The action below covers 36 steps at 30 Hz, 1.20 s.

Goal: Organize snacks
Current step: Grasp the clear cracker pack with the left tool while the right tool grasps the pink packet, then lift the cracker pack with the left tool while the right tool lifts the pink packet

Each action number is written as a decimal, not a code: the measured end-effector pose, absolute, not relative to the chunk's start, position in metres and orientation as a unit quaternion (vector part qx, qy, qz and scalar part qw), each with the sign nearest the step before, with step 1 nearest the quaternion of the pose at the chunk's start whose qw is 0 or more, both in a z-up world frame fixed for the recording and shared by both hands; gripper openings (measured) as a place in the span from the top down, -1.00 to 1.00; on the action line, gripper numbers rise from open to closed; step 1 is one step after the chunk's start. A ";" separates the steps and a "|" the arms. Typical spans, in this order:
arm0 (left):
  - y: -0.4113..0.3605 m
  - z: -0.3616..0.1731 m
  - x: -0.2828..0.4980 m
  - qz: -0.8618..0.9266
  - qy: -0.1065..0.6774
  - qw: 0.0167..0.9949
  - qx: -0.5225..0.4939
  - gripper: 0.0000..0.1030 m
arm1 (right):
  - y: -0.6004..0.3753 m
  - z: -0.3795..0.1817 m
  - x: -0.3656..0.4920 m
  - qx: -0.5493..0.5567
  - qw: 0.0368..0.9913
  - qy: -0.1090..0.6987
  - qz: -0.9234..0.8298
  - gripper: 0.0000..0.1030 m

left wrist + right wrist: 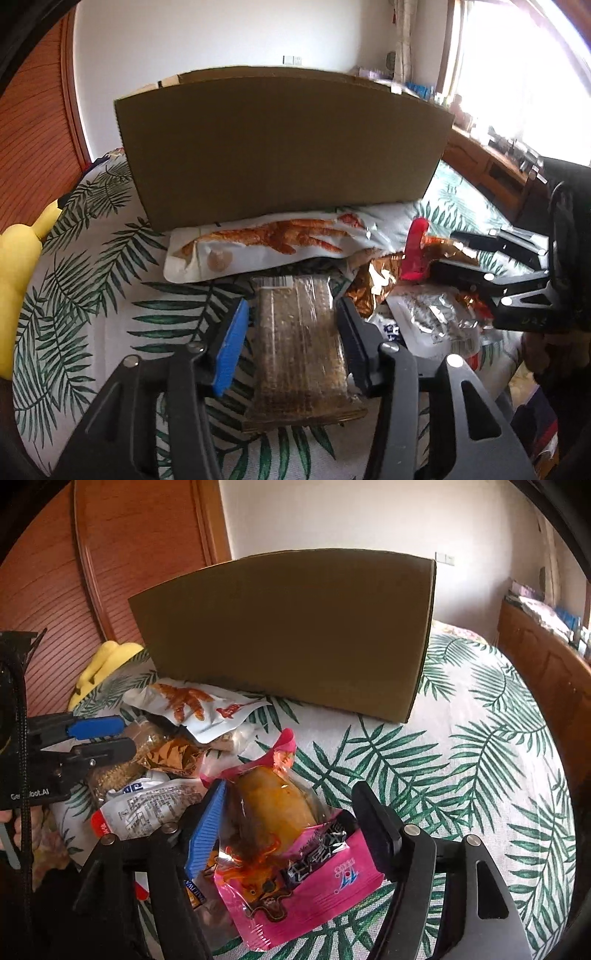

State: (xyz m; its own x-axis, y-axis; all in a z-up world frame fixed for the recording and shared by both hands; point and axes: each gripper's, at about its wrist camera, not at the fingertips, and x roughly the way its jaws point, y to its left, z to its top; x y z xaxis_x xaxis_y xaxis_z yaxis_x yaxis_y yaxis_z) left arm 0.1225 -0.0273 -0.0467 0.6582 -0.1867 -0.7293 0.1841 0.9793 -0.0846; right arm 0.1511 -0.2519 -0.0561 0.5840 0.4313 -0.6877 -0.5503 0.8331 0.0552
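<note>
Left gripper (291, 347): jaws parted astride a flat, clear-wrapped seeded bar (303, 343) on the leaf-print bedspread (92, 280), pads not touching it. Right gripper (291, 834): jaws released astride a glossy pink pouch (295, 867). Behind stands a plain cardboard box (288, 627).

Plain brown cardboard box (280, 147); white cloth (461, 757) printed with green palm fronds; hot-pink snack packet (295, 878); white pouch (258, 247) with orange chicken-feet print; crinkled copper-gold wrapper (173, 757); bright yellow plush toy (18, 277).
</note>
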 end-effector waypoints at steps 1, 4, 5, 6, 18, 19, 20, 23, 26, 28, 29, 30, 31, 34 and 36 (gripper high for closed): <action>-0.031 -0.051 0.125 -0.103 0.413 0.905 0.008 0.02 | -0.251 -0.056 0.150 -0.086 0.887 0.360 0.276 -0.38; -0.037 -0.057 0.123 -0.093 0.411 0.906 0.027 0.00 | -0.251 -0.057 0.150 -0.088 0.888 0.358 0.274 -0.38; -0.038 -0.057 0.123 -0.090 0.410 0.907 0.030 -0.01 | -0.250 -0.057 0.150 -0.089 0.889 0.357 0.274 -0.38; -0.039 -0.057 0.123 -0.088 0.411 0.907 0.030 -0.02 | -0.250 -0.058 0.150 -0.089 0.889 0.357 0.273 -0.38; -0.029 -0.065 0.129 -0.046 0.407 0.912 0.013 -0.67 | -0.251 -0.059 0.151 -0.088 0.888 0.359 0.273 -0.38; -0.028 -0.065 0.129 -0.045 0.406 0.913 0.011 -0.68 | -0.251 -0.059 0.151 -0.088 0.888 0.359 0.273 -0.38; -0.028 -0.066 0.129 -0.043 0.407 0.912 0.011 -0.69 | -0.251 -0.059 0.151 -0.088 0.889 0.358 0.273 -0.38; -0.028 -0.066 0.131 -0.042 0.410 0.911 0.010 -0.69 | -0.251 -0.059 0.151 -0.088 0.888 0.358 0.273 -0.38; -0.025 -0.067 0.132 -0.042 0.412 0.910 0.011 -0.69 | -0.251 -0.059 0.151 -0.086 0.888 0.359 0.274 -0.38; -0.026 -0.065 0.134 -0.046 0.409 0.911 0.013 -0.69 | -0.251 -0.059 0.151 -0.087 0.888 0.359 0.273 -0.39; -0.025 -0.065 0.134 -0.048 0.409 0.911 0.014 -0.69 | -0.251 -0.059 0.151 -0.087 0.888 0.359 0.273 -0.39; -0.026 -0.065 0.133 -0.050 0.409 0.911 0.014 -0.69 | -0.251 -0.059 0.151 -0.087 0.888 0.359 0.273 -0.39; -0.026 -0.065 0.132 -0.051 0.409 0.911 0.015 -0.69 | -0.251 -0.059 0.151 -0.088 0.889 0.359 0.273 -0.39; -0.026 -0.064 0.130 -0.056 0.411 0.910 0.016 -0.69 | -0.251 -0.060 0.151 -0.089 0.888 0.359 0.272 -0.39; -0.026 -0.064 0.129 -0.062 0.411 0.909 0.018 -0.63 | -0.251 -0.060 0.151 -0.089 0.888 0.359 0.272 -0.39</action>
State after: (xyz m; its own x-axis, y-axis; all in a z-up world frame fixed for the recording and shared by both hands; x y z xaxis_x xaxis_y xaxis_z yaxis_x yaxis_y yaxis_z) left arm 0.1289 -0.0262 -0.0640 0.6549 -0.0989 -0.7492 0.1277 0.9916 -0.0192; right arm 0.1510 -0.2506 -0.0598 0.5935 0.4196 -0.6868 -0.5477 0.8358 0.0373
